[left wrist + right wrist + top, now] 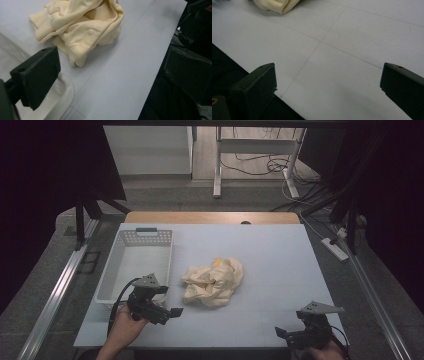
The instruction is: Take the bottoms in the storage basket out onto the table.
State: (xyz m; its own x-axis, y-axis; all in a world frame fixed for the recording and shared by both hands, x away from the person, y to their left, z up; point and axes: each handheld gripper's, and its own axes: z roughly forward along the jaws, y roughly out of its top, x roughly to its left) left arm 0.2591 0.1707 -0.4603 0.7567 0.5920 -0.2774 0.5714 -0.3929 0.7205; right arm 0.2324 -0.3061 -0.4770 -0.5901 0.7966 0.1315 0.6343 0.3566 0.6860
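Plainly mid-frame in the high view: crumpled cream garment (213, 281) lying on the pale table (270, 255), just right of the white basket (135, 265), close to it without touching.

Left gripper (165, 312) at lower left of that view, jaws spread wide, nothing held, poised near the basket's front corner and a little short of the cloth. Right gripper (287, 334) at lower right, jaws likewise parted and empty, well apart from the garment, hovering near the table's near edge.

Likely trouble: pinching only a loose fold or the ribbed cuff (43, 27) at upper left of the left gripper view, so the rest trails and drags across the surface or catches on the basket rim (66, 86) during a lift. Also possible: the lower jaw clipping that rim, being so close at lower left. Thick bunched layers may slip from a shallow bite.

Room to move: wide bare table right of and behind the garment; little margin at the bottom of the right gripper view, where the table edge (252, 75) falls away into dark. Basket interior looks empty as far as can be seen.
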